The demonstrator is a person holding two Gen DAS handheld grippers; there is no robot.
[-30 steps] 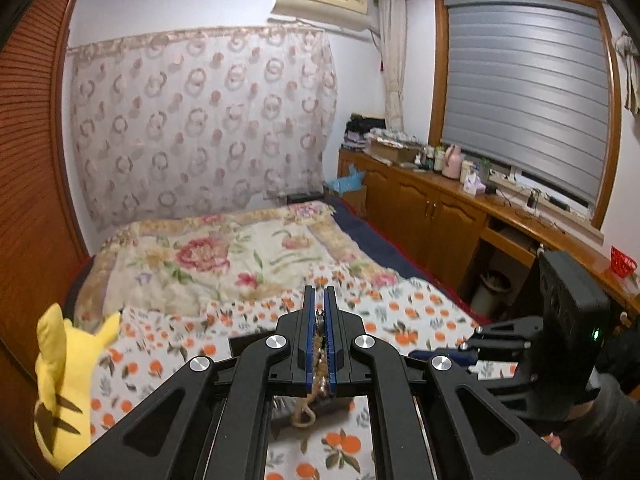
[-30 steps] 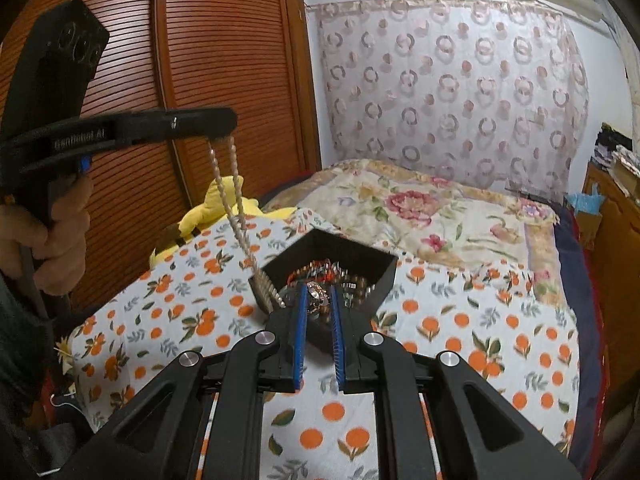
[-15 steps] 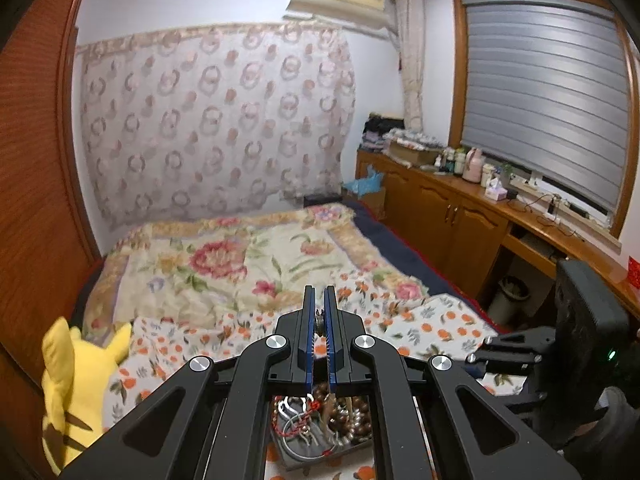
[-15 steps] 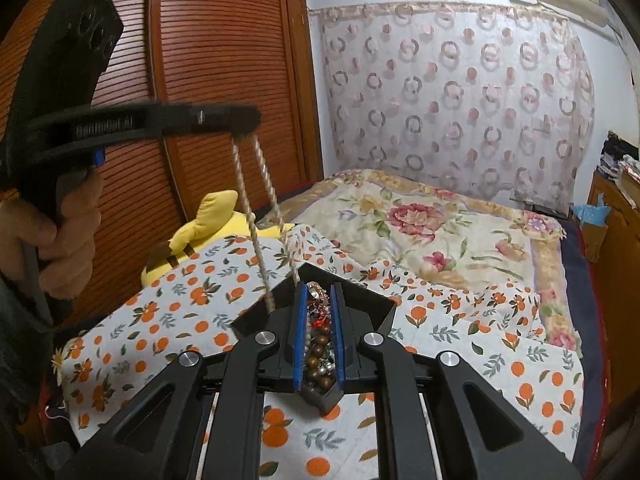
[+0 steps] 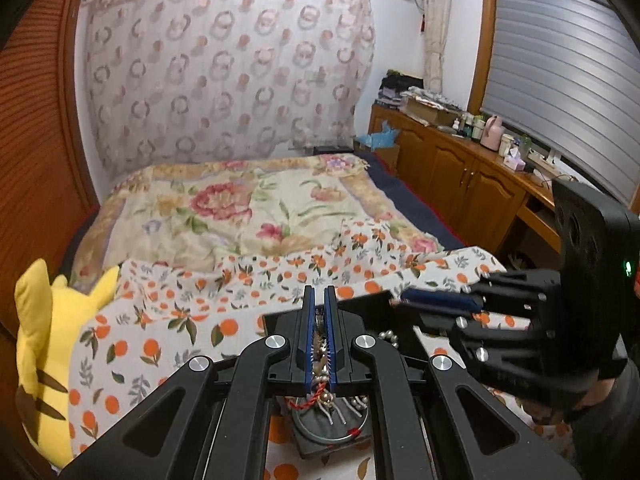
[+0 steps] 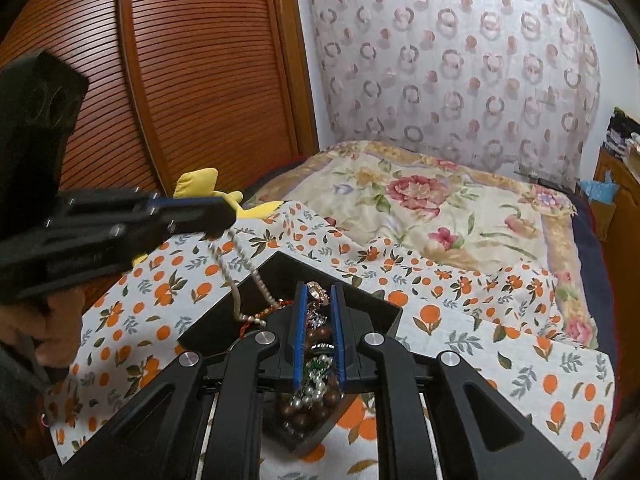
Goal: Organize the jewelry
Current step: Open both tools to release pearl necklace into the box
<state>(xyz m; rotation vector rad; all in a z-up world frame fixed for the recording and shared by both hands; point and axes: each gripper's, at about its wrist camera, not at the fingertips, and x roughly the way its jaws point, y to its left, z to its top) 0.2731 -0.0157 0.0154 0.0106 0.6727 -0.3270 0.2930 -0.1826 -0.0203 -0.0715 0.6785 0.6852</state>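
Yellow plush (image 5: 52, 356) (floral bedspread (image 5: 240, 216)).

Soft, even indoor light with no hard shadows, strong fisheye bending of the wardrobe doors (image 6: 192, 80) and window blind (image 5: 560, 68), dark vignette at corners, slight motion blur on the left gripper (image 6: 218, 220), faint sheen on metal screws.

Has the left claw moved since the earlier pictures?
Yes. In the right wrist view the left claw came down along the wooden wardrobe door, toward the black box.

I can read no text, label, brand or number anywhere; whatever marking my other black claw's side carries is blurred past reading.
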